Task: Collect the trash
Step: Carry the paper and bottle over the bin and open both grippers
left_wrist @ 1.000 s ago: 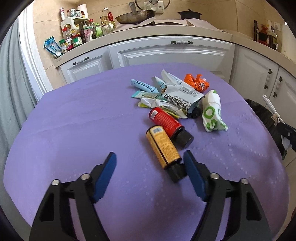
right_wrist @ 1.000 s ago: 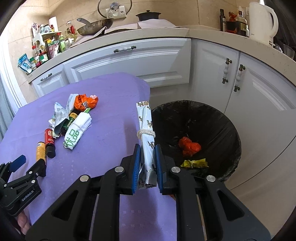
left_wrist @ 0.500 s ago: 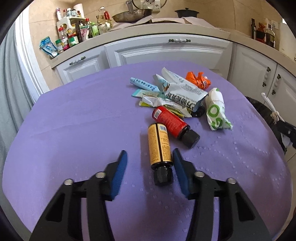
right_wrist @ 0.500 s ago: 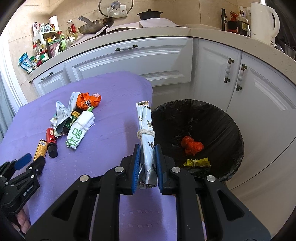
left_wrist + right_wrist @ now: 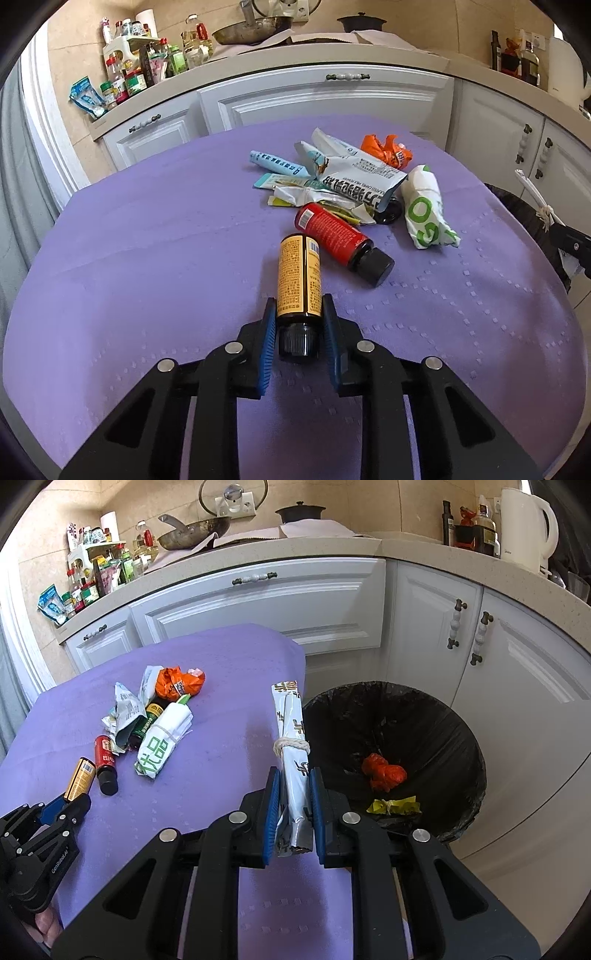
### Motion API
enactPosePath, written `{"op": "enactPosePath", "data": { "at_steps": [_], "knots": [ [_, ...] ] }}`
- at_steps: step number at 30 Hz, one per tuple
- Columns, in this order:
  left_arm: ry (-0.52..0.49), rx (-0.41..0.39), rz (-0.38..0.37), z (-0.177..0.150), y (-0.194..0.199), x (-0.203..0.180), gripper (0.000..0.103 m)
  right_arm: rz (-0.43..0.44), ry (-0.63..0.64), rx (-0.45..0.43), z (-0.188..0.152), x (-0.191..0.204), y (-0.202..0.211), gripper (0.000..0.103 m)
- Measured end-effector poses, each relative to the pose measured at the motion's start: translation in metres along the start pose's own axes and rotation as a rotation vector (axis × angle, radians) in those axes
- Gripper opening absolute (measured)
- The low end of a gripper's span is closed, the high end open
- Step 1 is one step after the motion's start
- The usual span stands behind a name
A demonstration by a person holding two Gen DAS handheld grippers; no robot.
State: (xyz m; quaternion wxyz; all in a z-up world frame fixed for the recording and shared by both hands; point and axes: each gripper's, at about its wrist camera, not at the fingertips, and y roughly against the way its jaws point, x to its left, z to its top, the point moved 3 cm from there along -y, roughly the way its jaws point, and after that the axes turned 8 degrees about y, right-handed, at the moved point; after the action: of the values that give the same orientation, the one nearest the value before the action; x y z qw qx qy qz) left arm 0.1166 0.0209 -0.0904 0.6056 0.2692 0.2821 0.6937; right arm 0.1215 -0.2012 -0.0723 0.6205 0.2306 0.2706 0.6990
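Left wrist view: your left gripper has its 2 blue pads clamped on the yellow bottle, gripping the lower end near its black cap, w/ the bottle lying on the purple tablecloth and pointing away from you. Just beside it to the right lies the red bottle, black cap toward you, apart from the yellow one. Behind that sits the trash pile: a white printed bag, a light-blue tube, an orange wrapper at the far side, and a rolled white-and-green bag on the right. Right wrist view: your right gripper is closed on a rolled silver wrapper tied w/ string round its middle; the roll sticks up and forward between the pads. It's held at the table's right edge, just beside the rim of the bin, which has a black liner. Inside the bin you've got 2 items: a red crumpled piece and a yellow knotted wrapper. The pile shows on the cloth to the left, and the left gripper appears at the bottom-left corner w/ the yellow bottle in it.
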Motion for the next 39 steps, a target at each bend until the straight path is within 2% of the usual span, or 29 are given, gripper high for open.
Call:
{"op": "enactPosePath", "data": {
  "at_steps": [4,7,11,19,25,39],
  "knots": [
    [-0.023,-0.056,-0.006,0.004,0.016,-0.006,0.025,-0.008,-0.008,-0.020,0.002,-0.002,0.008,0.016],
    [-0.036,-0.101,-0.037,0.011,0.033,-0.013,0.025,-0.016,-0.014,-0.036,0.004,-0.005,0.015,0.016],
    [-0.051,-0.143,-0.103,0.026,0.048,-0.032,0.025,-0.037,-0.028,-0.061,0.008,-0.015,0.026,0.016],
    [-0.097,-0.204,-0.235,0.060,0.052,-0.088,0.025,-0.112,-0.069,-0.103,0.021,-0.046,0.042,0.016],
    [-0.106,-0.183,-0.312,0.078,0.041,-0.120,0.025,-0.163,-0.100,-0.134,0.032,-0.070,0.047,0.016],
    [-0.165,-0.162,-0.340,0.092,0.014,-0.167,0.025,-0.219,-0.131,-0.134,0.040,-0.105,0.024,0.016]
  ]
}}
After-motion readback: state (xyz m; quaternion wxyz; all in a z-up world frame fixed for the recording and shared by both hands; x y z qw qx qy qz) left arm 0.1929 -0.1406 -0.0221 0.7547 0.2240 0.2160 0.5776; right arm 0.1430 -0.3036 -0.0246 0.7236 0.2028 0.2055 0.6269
